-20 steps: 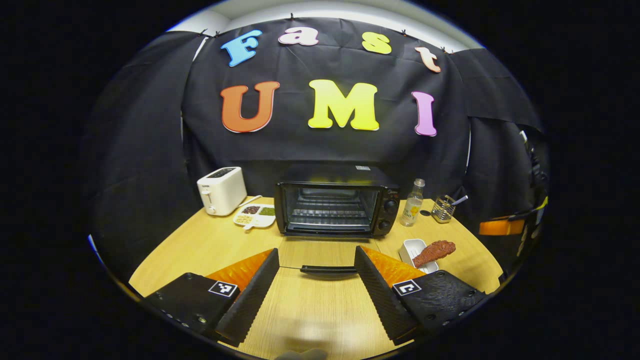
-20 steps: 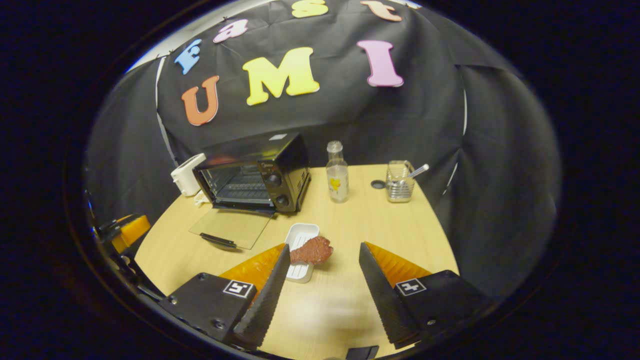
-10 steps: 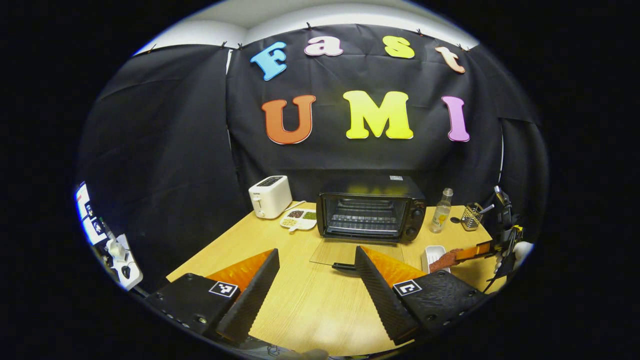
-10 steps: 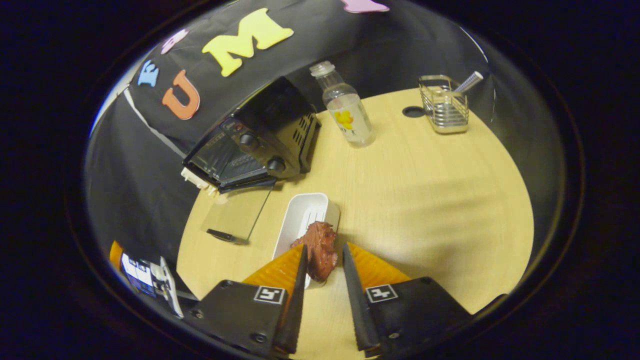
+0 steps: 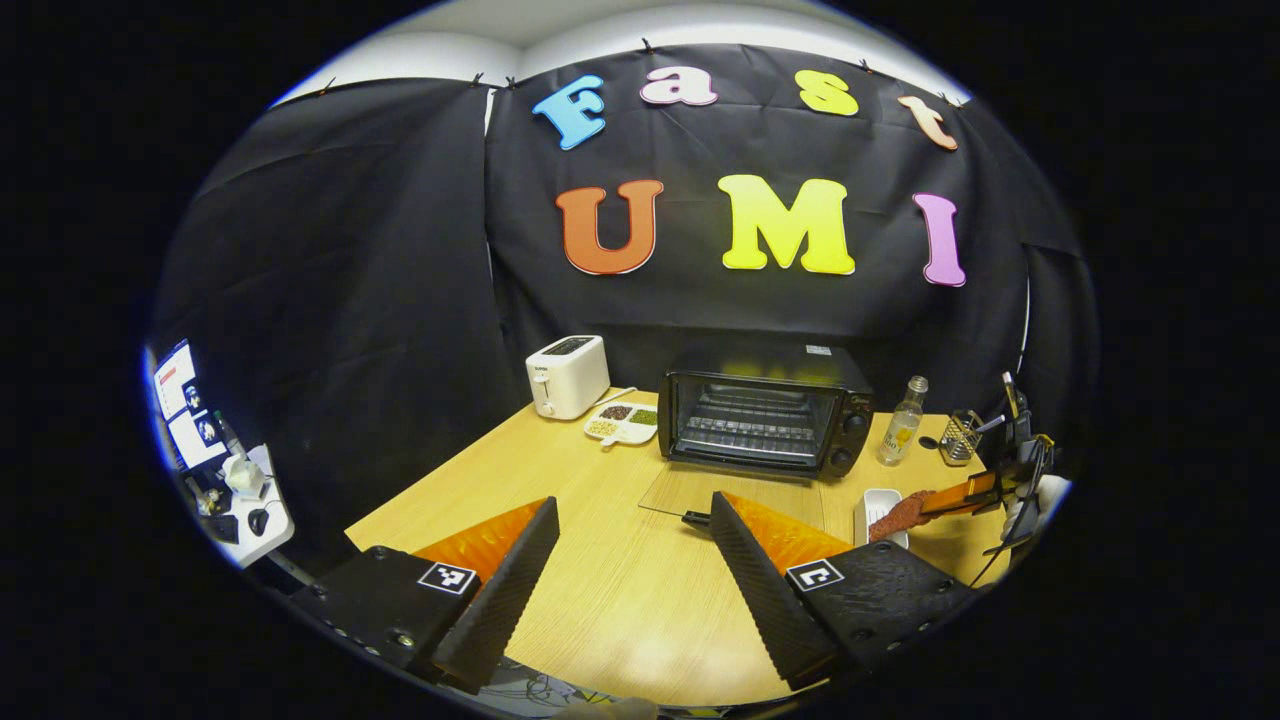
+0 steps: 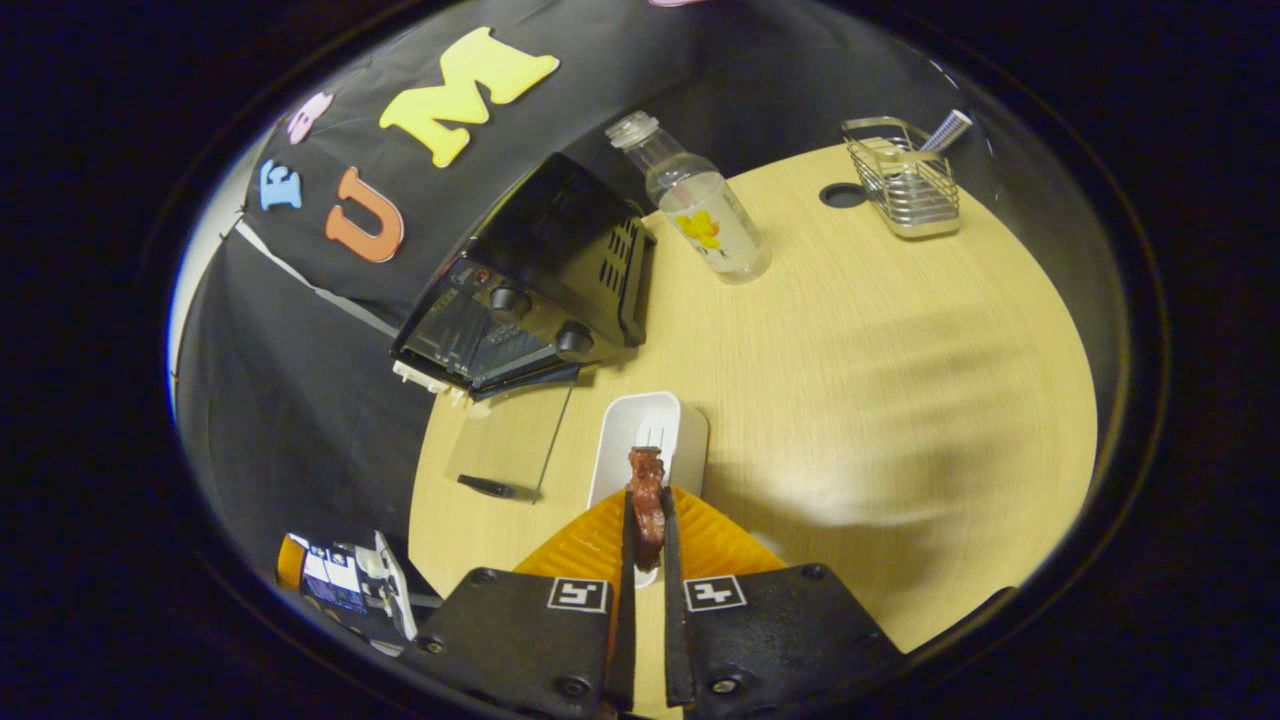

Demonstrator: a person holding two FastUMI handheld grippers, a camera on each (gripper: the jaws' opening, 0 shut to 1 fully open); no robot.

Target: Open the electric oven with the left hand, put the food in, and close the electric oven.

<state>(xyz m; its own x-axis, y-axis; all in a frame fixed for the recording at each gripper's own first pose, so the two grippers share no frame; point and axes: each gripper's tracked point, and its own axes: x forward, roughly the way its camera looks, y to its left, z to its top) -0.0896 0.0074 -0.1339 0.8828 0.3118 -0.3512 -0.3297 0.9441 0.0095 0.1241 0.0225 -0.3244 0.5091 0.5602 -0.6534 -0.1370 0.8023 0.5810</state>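
Note:
The black electric oven point(image 5: 765, 420) stands at the back of the wooden table with its glass door point(image 5: 728, 490) folded down flat and the rack inside showing. My left gripper point(image 5: 632, 508) hovers open over the table's front part, well short of the door handle point(image 5: 697, 518), with nothing between its fingers. In the right gripper view, my right gripper point(image 6: 647, 497) is shut on the brown piece of food point(image 6: 646, 468) just above the white dish point(image 6: 655, 432). The oven point(image 6: 540, 275) lies to its upper left. The left gripper view shows that gripper point(image 5: 962, 494) holding the food point(image 5: 898, 515) at the far right.
A white toaster point(image 5: 567, 375) and a divided plate of grains point(image 5: 622, 422) sit left of the oven. A small bottle point(image 6: 700, 210) and a wire basket point(image 6: 905, 180) stand to its right. A side table with small items point(image 5: 225, 485) is beyond the table's left edge.
My left gripper drew back and left, away from the opened oven door. My right gripper dropped over the white dish and shut on the food.

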